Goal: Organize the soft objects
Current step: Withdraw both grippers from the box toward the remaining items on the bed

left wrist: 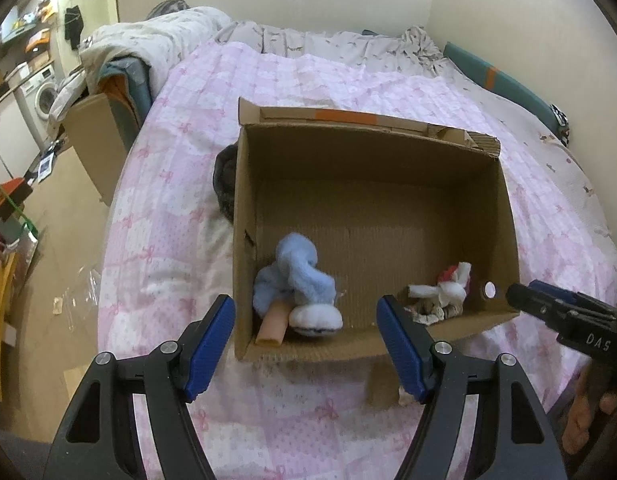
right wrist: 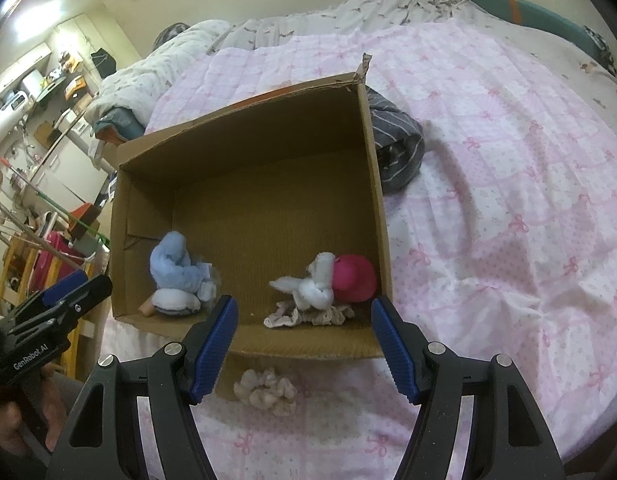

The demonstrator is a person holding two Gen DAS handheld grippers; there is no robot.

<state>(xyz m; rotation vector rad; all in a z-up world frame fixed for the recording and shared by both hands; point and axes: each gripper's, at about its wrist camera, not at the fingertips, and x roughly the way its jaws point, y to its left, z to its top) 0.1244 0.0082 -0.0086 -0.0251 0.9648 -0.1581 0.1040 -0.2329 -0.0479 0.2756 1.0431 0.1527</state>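
Note:
An open cardboard box (left wrist: 504, 208) (right wrist: 382, 216) stands on the pink bed. Inside at its near left lies a light blue plush toy (left wrist: 298, 280) (right wrist: 174, 268) on a beige tube (left wrist: 272, 330). At its near right lie a white knotted cloth (left wrist: 448, 290) (right wrist: 314, 286), a pink soft ball (right wrist: 354, 278) and a lacy scrunchie (right wrist: 308, 316). A cream fluffy scrunchie (right wrist: 266, 392) lies on the bed outside the box's near wall. My left gripper (left wrist: 306, 346) is open and empty over the near left. My right gripper (right wrist: 304, 346) is open and empty over the near right.
A dark striped garment (right wrist: 396, 148) (left wrist: 224, 184) lies on the bed against the box's far side. Rumpled bedding (left wrist: 168, 40) is piled at the head of the bed. The bed's left edge drops to a cluttered floor with a washing machine (left wrist: 42, 96).

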